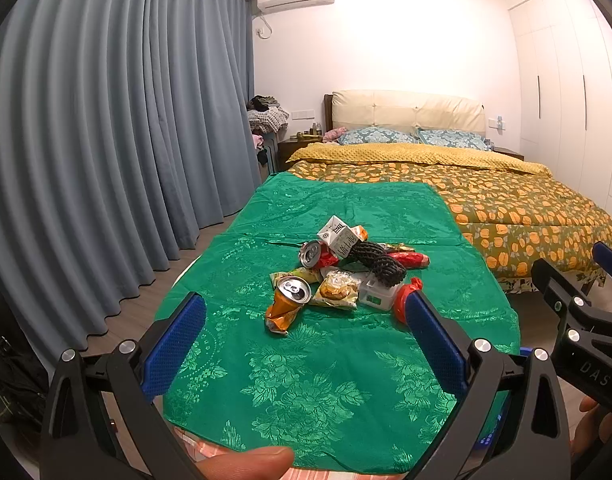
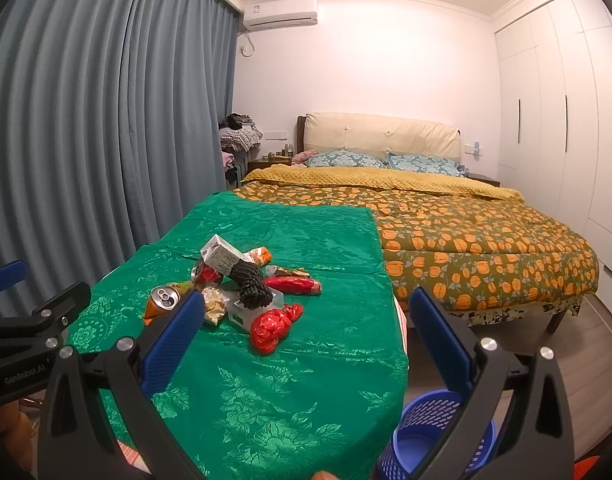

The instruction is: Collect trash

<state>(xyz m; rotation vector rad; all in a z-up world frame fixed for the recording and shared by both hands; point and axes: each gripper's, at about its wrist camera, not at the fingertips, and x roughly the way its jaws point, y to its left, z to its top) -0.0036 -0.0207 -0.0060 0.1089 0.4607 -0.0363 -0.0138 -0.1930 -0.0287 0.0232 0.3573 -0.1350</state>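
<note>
Left gripper (image 1: 306,312) and right gripper (image 2: 306,312), fingers spread wide, empty.

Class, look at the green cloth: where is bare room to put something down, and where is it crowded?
Free: the near stretch of green cloth between the trash pile and the two open grippers, and the far stretch between the pile and the bed. Crowded: the middle, where cans, wrappers, a carton and a red bag lie heaped.

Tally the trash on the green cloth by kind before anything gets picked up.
Drink cans: 2 (orange can, red can)
Milk carton: 1
Black mesh sleeve: 1
Red plastic bag: 1
Red wrapped stick: 1
White tissue pack: 1
Clear snack packet: 1
Total: 8; further wrappers in the pile are partly hidden.
</note>
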